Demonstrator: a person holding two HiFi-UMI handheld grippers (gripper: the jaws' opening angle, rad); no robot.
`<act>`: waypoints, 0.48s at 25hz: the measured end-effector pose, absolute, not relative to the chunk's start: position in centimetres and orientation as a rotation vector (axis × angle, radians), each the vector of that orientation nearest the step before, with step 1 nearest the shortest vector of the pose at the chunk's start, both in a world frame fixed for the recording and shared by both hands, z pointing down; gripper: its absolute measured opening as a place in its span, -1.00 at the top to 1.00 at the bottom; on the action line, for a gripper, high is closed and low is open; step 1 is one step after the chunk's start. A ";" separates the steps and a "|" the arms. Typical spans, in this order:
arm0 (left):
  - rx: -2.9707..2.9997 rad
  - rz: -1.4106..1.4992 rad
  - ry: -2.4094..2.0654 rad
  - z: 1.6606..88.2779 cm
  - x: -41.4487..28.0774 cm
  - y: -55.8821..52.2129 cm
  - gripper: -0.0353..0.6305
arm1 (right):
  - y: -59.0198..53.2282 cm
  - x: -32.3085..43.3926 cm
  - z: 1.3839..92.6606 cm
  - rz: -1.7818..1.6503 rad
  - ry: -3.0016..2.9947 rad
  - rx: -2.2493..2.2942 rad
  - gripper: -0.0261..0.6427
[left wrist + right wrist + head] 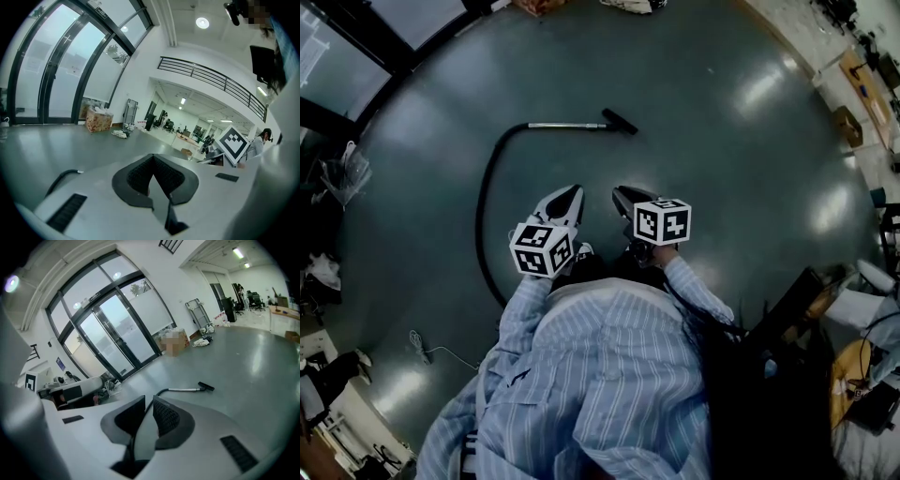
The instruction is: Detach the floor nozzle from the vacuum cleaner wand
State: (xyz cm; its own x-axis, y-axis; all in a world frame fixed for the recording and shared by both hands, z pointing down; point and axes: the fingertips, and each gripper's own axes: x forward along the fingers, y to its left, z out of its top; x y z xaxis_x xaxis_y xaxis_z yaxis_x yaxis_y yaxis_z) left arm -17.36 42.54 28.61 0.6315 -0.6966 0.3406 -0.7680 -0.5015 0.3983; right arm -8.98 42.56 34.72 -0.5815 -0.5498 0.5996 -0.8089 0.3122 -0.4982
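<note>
In the head view, the vacuum's black hose (484, 202) curves across the grey floor into a metal wand (565, 125). The black floor nozzle (620, 121) sits on the wand's far end. Both grippers hang in the air well short of it, side by side in front of a person in a striped shirt. My left gripper (572, 193) (153, 158) is shut, pads together, with nothing in it. The right gripper (619, 194) (149, 399) shows a narrow gap between its tips and holds nothing. Past its jaws lie the hose (160, 393), wand (183, 390) and nozzle (206, 386).
Glass doors (110, 329) stand behind the vacuum. A cardboard box (98, 121) and some clutter (119, 133) lie by the wall. A thin cable (429, 350) lies on the floor at the left, and desks and dark furniture (787, 314) crowd the right side.
</note>
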 end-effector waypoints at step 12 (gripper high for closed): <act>2.312 0.177 -1.114 30.1 -21.8 41.8 0.88 | 41.8 -11.8 36.1 1.173 -2.207 1.290 0.75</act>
State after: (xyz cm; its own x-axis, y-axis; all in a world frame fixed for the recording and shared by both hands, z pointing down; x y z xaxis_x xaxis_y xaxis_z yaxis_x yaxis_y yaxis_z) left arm -21.84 41.76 30.05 0.6458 -0.6800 0.3473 -0.7542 -0.4971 0.4291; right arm -11.77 41.82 36.08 -0.5369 -0.5658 0.6259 -0.8352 0.2518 -0.4888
